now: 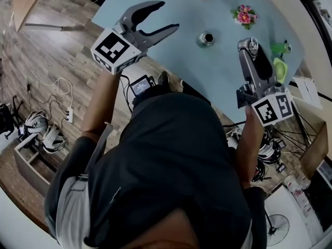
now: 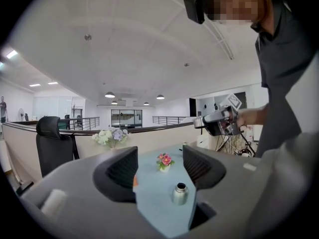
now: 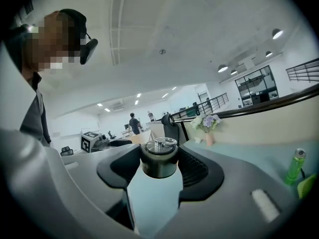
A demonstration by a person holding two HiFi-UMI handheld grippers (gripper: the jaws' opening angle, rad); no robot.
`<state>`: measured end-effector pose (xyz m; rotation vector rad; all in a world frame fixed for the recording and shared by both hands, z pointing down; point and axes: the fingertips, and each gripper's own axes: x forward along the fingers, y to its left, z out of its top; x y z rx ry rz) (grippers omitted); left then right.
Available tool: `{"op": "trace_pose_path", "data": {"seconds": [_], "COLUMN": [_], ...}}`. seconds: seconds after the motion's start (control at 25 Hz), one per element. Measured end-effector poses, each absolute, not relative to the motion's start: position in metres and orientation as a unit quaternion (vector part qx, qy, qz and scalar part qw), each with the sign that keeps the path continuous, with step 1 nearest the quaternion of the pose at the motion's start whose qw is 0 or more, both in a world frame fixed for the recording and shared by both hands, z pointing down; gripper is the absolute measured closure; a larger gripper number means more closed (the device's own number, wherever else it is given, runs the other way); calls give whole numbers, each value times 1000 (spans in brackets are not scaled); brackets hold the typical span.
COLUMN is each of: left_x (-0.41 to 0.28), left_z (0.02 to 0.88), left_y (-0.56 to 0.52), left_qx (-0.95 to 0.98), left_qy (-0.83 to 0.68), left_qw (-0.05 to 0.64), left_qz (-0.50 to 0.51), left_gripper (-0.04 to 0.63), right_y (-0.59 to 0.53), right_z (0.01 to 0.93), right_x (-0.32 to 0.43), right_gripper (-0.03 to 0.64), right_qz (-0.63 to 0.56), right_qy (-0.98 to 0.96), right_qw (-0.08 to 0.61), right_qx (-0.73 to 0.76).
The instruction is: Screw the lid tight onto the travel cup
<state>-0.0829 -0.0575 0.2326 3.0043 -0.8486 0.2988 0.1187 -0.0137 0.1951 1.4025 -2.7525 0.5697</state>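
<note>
Lid (image 3: 159,152) in grip, not yet on travel cup (image 1: 207,38).
The right gripper (image 3: 160,169) clamps the metal lid between its pads, in the air and well apart from the cup. The cup stands upright with an open mouth on the blue table (image 1: 176,66). The left gripper (image 1: 168,15) has its jaws spread with nothing in them. I judge the step to be bringing the lid to the cup. Next, the lid must sit level on the mouth, and the left gripper probably must steady the cup body before any turning.
</note>
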Motion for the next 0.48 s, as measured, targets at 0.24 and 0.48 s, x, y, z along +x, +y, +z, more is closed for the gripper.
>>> {"op": "trace_pose_path", "data": {"seconds": [0.24, 0.48], "left_x": [-53, -21], "left_z": [257, 293], "left_y": [-58, -58], "left_qx": [964, 971], "left_qy": [-246, -211], "left_qw": [13, 28], "left_qz": [98, 109], "left_gripper": [284, 272], "right_y": [-31, -44], "right_z": [224, 251], "right_x": [121, 122], "right_gripper": [379, 379], "right_qz": [195, 204], "right_qy": [-882, -886], "right_qw": [19, 37], "right_qx": [429, 415]}}
